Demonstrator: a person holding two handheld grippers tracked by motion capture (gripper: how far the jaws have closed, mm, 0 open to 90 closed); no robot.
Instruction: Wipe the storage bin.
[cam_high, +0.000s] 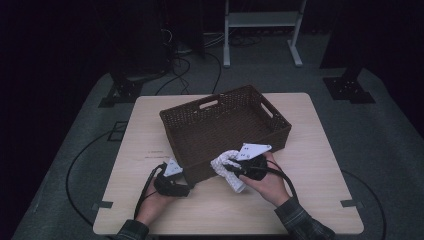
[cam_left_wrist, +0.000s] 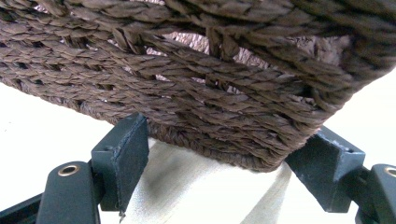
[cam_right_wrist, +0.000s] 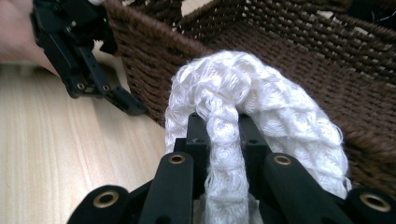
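A brown wicker basket (cam_high: 226, 131) stands on the wooden table (cam_high: 140, 145). My left gripper (cam_high: 186, 184) is at its near left corner. In the left gripper view its jaws (cam_left_wrist: 231, 135) stand wide on either side of that corner (cam_left_wrist: 187, 79), and both pads touch the weave. My right gripper (cam_high: 231, 170) is just in front of the basket's near wall, shut on a white knitted cloth (cam_high: 222, 162). The cloth (cam_right_wrist: 261, 88) arches over the jaws (cam_right_wrist: 224, 135) in a thick loop, with the basket wall (cam_right_wrist: 299, 51) close behind it. The left gripper (cam_right_wrist: 93, 70) also appears at the upper left of the right gripper view.
The basket is empty inside and has cut-out handles in its end walls (cam_high: 209, 103). Bare tabletop lies left, right and in front of it. Beyond the table are a white metal frame (cam_high: 260, 20), cables on the floor (cam_high: 185, 65) and dark stand bases (cam_high: 350, 87).
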